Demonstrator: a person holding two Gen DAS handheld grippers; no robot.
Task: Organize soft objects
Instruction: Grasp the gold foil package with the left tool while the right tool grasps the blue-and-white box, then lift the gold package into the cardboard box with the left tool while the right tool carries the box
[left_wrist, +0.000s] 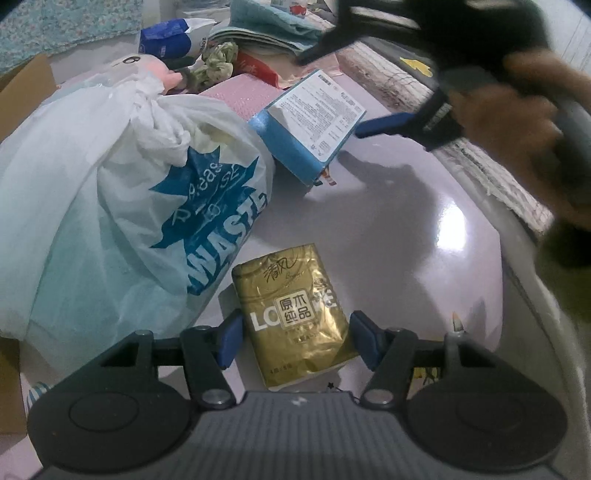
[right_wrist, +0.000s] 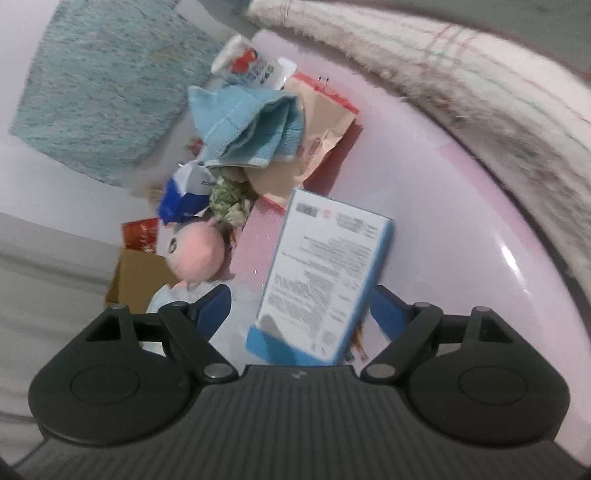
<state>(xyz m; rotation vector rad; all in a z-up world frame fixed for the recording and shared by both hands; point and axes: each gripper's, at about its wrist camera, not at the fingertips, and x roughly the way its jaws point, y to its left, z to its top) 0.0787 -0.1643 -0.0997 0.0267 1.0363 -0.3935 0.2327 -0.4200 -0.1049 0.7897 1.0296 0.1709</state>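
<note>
Two grippers are out over the pale glossy table (left_wrist: 406, 229), each framing a different thing.

Seen from the left wrist, the left gripper (left_wrist: 295, 338) stands wide, its blue pads on either side of the gold tissue pack (left_wrist: 293, 314) at lower centre, close to its edges; whether they touch it I cannot tell. The pack lies flat, its long axis running up the frame along the fingers, so the jaws span its short width. Just beside it to the left sits a tied white plastic bag (left_wrist: 110, 206). At upper right, the right gripper (left_wrist: 369, 92) is blurred, one blue finger (left_wrist: 388, 123) just beside the blue box (left_wrist: 314, 125).

From the right wrist, that box fills lower centre between wide-spread pads, tilted, its long axis leaning up and to the right; no contact shows. Beyond it, toward upper centre, lie a pink plush toy (right_wrist: 197, 254), a green scrunchie (right_wrist: 229, 201) and a folded blue towel (right_wrist: 255, 125).

My guess is the left hand, nearer the soft pack, only needs to close and lift.
</note>
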